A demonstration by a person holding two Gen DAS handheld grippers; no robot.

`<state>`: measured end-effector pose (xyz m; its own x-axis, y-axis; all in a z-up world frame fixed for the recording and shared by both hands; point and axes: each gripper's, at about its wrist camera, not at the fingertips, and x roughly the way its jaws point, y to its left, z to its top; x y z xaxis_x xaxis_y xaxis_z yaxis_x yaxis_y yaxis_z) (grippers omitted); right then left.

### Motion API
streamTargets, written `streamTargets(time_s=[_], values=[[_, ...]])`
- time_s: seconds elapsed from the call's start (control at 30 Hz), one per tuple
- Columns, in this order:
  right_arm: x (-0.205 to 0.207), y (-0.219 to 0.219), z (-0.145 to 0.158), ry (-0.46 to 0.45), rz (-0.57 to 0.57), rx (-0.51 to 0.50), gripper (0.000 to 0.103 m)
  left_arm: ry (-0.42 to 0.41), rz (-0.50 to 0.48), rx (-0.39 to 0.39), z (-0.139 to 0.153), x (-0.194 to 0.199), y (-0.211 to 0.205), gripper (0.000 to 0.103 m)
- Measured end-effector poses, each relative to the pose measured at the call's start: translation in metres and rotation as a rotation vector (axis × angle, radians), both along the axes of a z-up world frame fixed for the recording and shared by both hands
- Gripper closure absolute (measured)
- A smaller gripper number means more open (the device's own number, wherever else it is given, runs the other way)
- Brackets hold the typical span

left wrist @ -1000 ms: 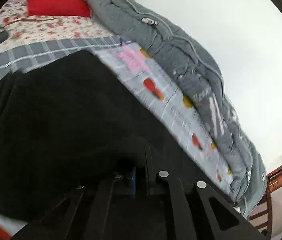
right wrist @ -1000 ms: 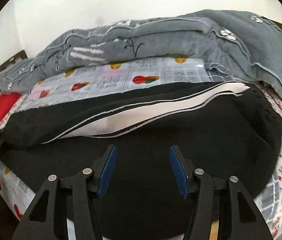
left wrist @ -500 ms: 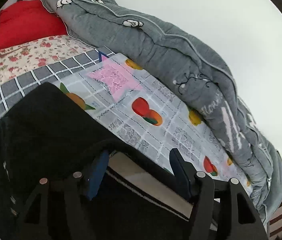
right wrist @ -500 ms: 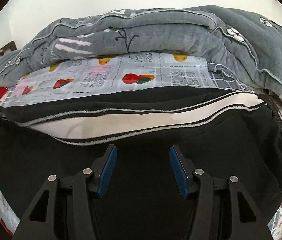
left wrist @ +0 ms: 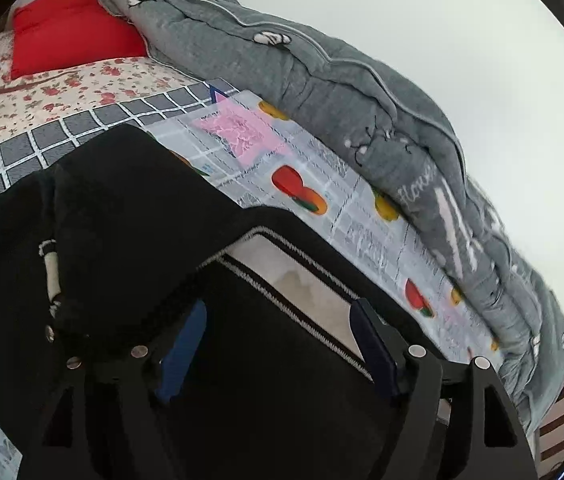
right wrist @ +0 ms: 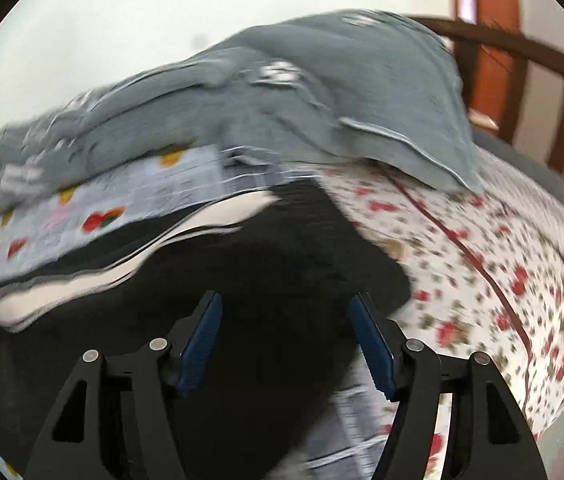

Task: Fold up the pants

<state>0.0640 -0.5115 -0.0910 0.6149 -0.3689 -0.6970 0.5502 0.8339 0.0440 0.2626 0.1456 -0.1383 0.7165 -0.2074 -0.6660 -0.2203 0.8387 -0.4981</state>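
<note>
Both grippers stand open above the black fabric pants with a white side stripe (left wrist: 114, 216), which lie flat on the fruit-printed bed sheet (left wrist: 309, 168). Left gripper (left wrist: 278, 344) has just been widening its jaws, with black cloth below them but not pinched. Right gripper (right wrist: 285, 340) has also just been widening, near the pants' edge, beside the flowered sheet (right wrist: 481, 264); this view is blurred.

The left gripper (left wrist: 278, 344) tilts downward over the pants (left wrist: 130, 220), its jaws spread and just been opening, with cloth under the gap but neither pad pressing it. The right gripper (right wrist: 285, 340) tilts down over the pants' edge, jaws likewise widening; through the blur, nothing seems clamped.
</note>
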Motion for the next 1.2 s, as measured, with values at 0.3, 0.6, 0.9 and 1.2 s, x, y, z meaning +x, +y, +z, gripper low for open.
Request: streamTargets(time_s=[0.3,0.6,0.9,1.2], values=[[0.064,-0.058,0.002,-0.008,0.071,0.039,0.031,-0.002,-0.033,0.109,0.003,-0.004,-0.025,0.030],[0.124,-0.089,-0.043,0.105,0.176,0.179,0.025,-0.010,-0.020,0.169,0.001,-0.006,-0.032,0.030],[0.075,-0.066,0.024,-0.220,0.224,-0.053,0.051,-0.016,-0.025,0.166,0.002,-0.011,-0.037,0.030],[0.106,-0.078,-0.025,0.082,0.100,-0.032,0.037,0.005,-0.028,0.204,0.008,-0.031,-0.015,0.030]])
